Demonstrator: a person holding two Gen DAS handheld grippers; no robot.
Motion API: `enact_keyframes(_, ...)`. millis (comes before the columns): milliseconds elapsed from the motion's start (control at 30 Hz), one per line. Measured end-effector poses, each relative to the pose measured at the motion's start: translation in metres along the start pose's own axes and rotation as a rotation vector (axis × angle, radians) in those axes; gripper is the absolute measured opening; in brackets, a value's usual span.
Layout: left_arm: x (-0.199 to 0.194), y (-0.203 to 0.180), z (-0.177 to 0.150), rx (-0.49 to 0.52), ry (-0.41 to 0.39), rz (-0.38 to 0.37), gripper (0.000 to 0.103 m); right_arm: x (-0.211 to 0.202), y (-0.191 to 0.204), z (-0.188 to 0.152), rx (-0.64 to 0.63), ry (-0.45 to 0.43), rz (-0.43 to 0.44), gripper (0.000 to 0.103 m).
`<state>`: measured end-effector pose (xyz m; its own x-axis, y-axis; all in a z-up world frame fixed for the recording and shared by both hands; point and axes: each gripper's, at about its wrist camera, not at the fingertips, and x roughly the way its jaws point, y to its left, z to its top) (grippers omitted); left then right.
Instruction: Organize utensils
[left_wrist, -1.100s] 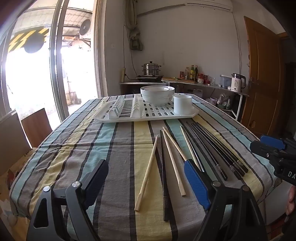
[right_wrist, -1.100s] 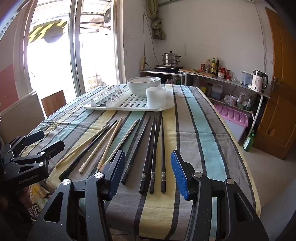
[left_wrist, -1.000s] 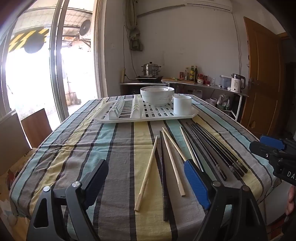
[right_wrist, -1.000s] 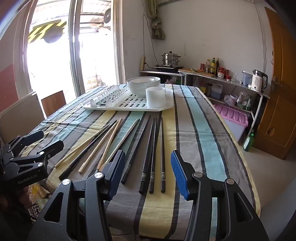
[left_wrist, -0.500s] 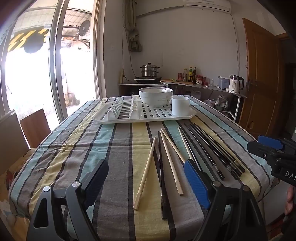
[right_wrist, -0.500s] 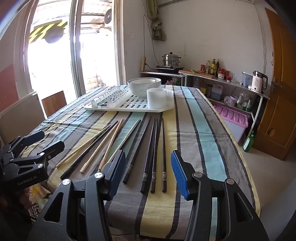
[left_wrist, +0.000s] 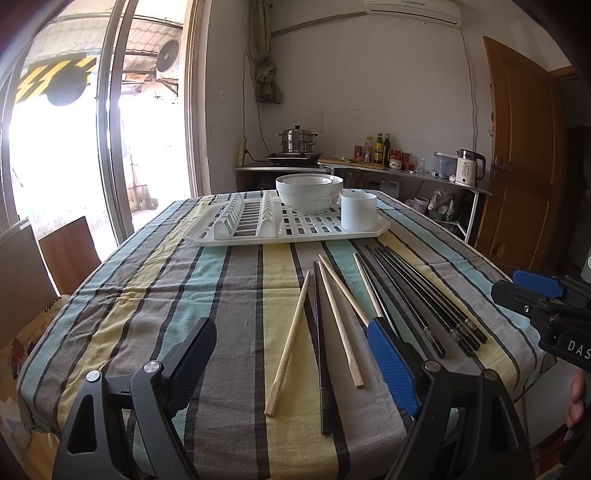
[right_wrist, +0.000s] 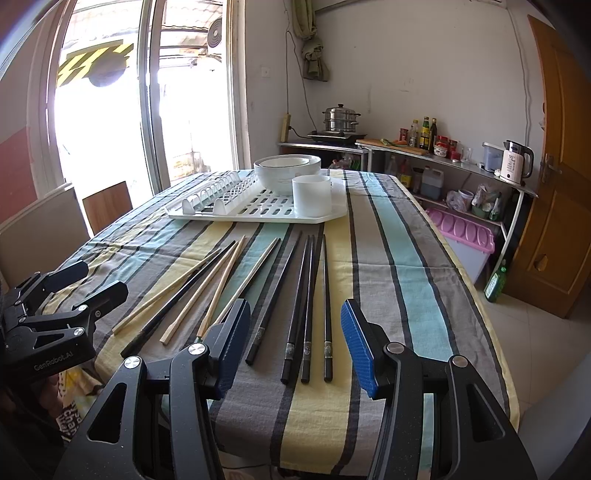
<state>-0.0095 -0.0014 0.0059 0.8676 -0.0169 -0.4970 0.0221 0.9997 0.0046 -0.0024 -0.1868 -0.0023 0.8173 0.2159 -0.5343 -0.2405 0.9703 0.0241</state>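
Wooden chopsticks and black chopsticks lie loose — fanned lengthwise — before the white drying rack.

a home kitchen: steamer pot on a counter, kettle, bottles, striped dining table.

steamer pot on counter | white kettle by door | wooden chair beside table
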Motion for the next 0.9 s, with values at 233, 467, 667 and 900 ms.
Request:
enact_keyframes(233, -0.0003, 0.0001, 0.0, 0.0, 0.0, 0.0, 0.084, 0.0011, 0.0004, -0.0008, 0.001, -0.001, -0.001, 0.052)
enact_keyframes(467, -0.0011, 0.0003, 0.0, -0.002, 0.0, -0.003, 0.084, 0.0004, 0.0004, -0.0001, 0.002, -0.001, -0.001, 0.052)
enact_keyframes(667, -0.0017, 0.0002, 0.0001, -0.003, -0.001, -0.005, 0.084, 0.0003, 0.0009, -0.0002, 0.0, -0.001, -0.001, 0.052)
enact_keyframes(900, -0.0021, -0.0003, 0.0008, -0.002, 0.001, -0.007, 0.084, 0.0011, 0.0012, -0.0006, 0.001, 0.0, -0.001, 0.052)
